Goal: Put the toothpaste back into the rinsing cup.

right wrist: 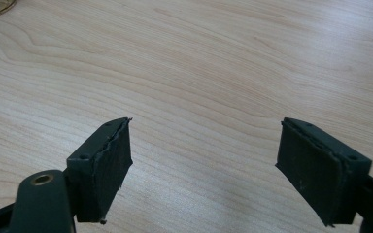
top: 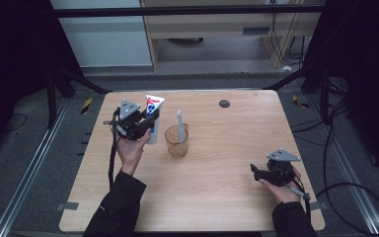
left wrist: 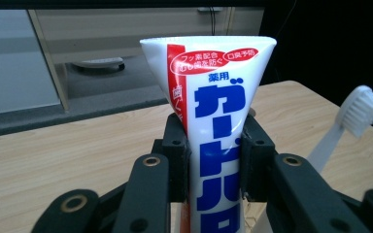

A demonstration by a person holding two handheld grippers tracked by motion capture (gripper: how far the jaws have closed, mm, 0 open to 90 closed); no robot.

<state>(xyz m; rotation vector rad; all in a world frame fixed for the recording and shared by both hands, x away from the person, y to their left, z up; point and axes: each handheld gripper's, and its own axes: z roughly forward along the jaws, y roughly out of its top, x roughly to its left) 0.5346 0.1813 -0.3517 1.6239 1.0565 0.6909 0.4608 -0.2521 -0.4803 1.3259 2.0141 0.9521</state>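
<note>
Toothbrush (top: 179, 126) in cup (top: 176, 143), toothpaste (top: 153, 118) left.

Upright white toothpaste tube (left wrist: 213, 141), clamped

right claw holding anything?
No, the right claw is open, with bare wooden table between its pads.

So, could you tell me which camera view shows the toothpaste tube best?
The left gripper view: the toothpaste tube stands upright and close, clamped between the left gripper, its print readable. The high view shows the tube small, partly behind that gripper.
</note>
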